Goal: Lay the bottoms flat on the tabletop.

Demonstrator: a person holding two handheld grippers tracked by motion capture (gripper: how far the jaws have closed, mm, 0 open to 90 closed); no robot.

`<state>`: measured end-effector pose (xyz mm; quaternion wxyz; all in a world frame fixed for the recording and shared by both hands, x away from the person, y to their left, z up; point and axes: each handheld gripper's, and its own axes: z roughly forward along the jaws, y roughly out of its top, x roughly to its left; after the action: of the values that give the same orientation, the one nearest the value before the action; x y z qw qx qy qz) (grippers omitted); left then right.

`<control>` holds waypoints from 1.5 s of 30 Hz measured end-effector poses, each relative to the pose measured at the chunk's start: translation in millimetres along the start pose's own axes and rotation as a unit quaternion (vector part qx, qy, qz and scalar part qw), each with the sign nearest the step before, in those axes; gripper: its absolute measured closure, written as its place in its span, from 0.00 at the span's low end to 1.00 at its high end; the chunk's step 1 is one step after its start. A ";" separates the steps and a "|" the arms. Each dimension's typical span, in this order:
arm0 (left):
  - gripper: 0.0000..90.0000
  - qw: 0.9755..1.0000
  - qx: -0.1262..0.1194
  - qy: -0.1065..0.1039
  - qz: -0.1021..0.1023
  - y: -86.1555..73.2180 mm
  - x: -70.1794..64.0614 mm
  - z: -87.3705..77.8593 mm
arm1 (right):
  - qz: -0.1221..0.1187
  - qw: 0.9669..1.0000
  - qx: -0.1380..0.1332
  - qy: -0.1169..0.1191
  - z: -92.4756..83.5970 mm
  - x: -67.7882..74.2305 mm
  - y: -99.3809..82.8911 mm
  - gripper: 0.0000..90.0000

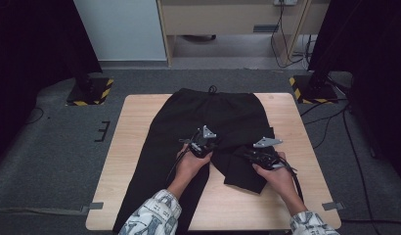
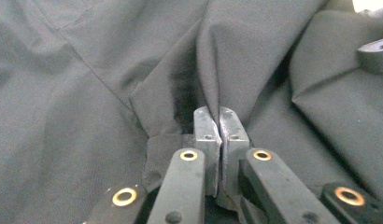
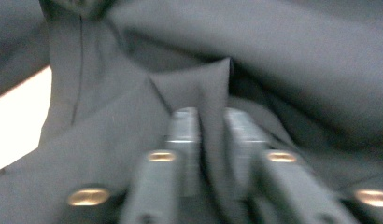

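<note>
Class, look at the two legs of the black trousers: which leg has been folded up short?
The trouser leg under the right gripper: its end stops mid-table, while the other leg runs straight to the near table edge.

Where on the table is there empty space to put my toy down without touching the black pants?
The table has bare wood left of the black pants, from the far left corner to the near edge. There is another strip along the right edge, and a patch near the person between the legs. The middle is crowded: the left gripper and right gripper pinch cloth there.
</note>
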<state>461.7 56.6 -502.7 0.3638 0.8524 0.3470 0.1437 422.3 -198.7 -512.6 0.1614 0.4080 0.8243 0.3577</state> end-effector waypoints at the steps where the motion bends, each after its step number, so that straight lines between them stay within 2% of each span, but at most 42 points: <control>1: 0.97 1.000 -0.007 0.005 -0.006 0.0 0.4 -1.1 | -0.002 1.000 0.004 0.002 -0.2 -0.3 -1.5 0.95; 5: 0.97 1.000 -0.016 0.017 -0.015 0.4 3.4 -3.0 | -0.003 1.000 0.010 0.009 -13.8 -1.2 -15.1 0.98; 11: 0.97 0.999 -0.014 0.037 -0.028 1.0 11.9 -1.5 | -0.001 1.000 0.014 0.023 -54.8 2.9 -52.3 0.98; 13: 0.97 0.998 -0.015 0.042 -0.042 0.5 17.0 -1.3 | 0.010 0.999 0.019 0.030 -66.5 4.4 -65.4 0.98; 14: 0.97 0.998 -0.015 0.042 -0.042 0.5 17.0 -1.3 | 0.010 0.999 0.019 0.030 -66.5 4.4 -65.4 0.98; 15: 0.97 0.998 -0.014 0.038 -0.049 -0.5 20.4 -0.6 | 0.021 0.998 0.026 0.044 -78.9 8.2 -78.9 0.98; 16: 0.96 0.998 -0.013 0.039 -0.046 -0.9 20.8 -0.3 | 0.021 0.998 0.029 0.048 -83.1 9.0 -82.6 0.98; 17: 0.95 0.998 -0.015 0.034 -0.043 -1.3 20.9 0.1 | 0.028 0.998 0.033 0.055 -88.0 10.5 -86.5 0.96; 18: 0.90 0.999 -0.018 0.027 -0.042 -1.1 20.1 0.3 | 0.027 0.997 0.035 0.060 -93.3 11.2 -88.9 0.89; 21: 0.73 0.999 -0.030 0.033 -0.031 -0.4 15.5 -3.3 | 0.021 0.999 0.021 0.042 -101.7 10.1 -85.9 0.64; 22: 0.70 0.998 -0.033 0.034 -0.028 -0.7 13.5 -5.5 | 0.025 0.999 0.013 0.038 -103.3 8.4 -82.8 0.56; 23: 0.66 0.998 -0.037 0.040 -0.021 -1.2 11.1 -8.5 | 0.029 0.999 0.004 0.035 -104.3 6.2 -79.1 0.51; 24: 0.62 0.998 -0.037 0.040 -0.021 -1.2 11.1 -8.5 | 0.029 0.999 0.004 0.035 -104.3 6.2 -79.1 0.51; 25: 0.58 0.998 -0.042 0.051 -0.007 -2.7 6.9 -14.6 | 0.029 0.999 -0.011 0.028 -103.8 1.7 -68.9 0.42; 28: 0.54 0.998 -0.052 0.046 -0.011 -6.7 2.7 -23.5 | 0.038 0.999 -0.024 0.026 -97.0 -2.8 -53.9 0.36; 29: 0.53 0.998 -0.052 0.046 -0.011 -6.7 2.7 -23.5 | 0.044 0.998 -0.028 0.024 -93.4 -4.1 -48.5 0.35; 30: 0.53 0.998 -0.057 0.035 -0.016 -11.7 -1.7 -29.6 | 0.051 0.998 -0.034 0.026 -87.7 -6.5 -42.4 0.35; 32: 0.54 0.998 -0.064 0.025 -0.018 -17.2 -6.3 -32.9 | 0.059 0.997 -0.037 0.028 -79.3 -8.2 -35.3 0.36; 34: 0.54 0.997 -0.069 0.017 -0.020 -24.5 -11.2 -34.6 | 0.065 0.997 -0.028 0.034 -67.8 -9.0 -31.1 0.41; 37: 0.53 0.997 -0.075 0.014 -0.018 -30.5 -16.9 -37.4 | 0.060 0.998 -0.001 0.032 -54.8 -6.5 -33.9 0.51; 39: 0.53 0.996 -0.085 0.016 -0.017 -28.2 -19.1 -44.3 | 0.049 0.998 0.013 0.025 -52.9 -3.9 -39.3 0.48; 41: 0.53 0.995 -0.094 0.013 -0.020 -26.6 -20.2 -50.7 | 0.043 0.999 0.015 0.023 -57.1 -1.7 -46.3 0.43; 43: 0.53 0.996 -0.090 0.013 -0.014 -27.8 -23.3 -52.7 | 0.041 0.999 0.016 0.025 -63.2 1.6 -54.6 0.40; 45: 0.52 0.997 -0.082 0.013 -0.004 -32.1 -26.4 -51.7 | 0.037 0.999 0.018 0.020 -66.8 4.9 -63.5 0.40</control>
<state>401.4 81.1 -489.8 0.4289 0.8163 0.3418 0.1811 346.6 -251.5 -512.1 0.1239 0.4334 0.8182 0.3569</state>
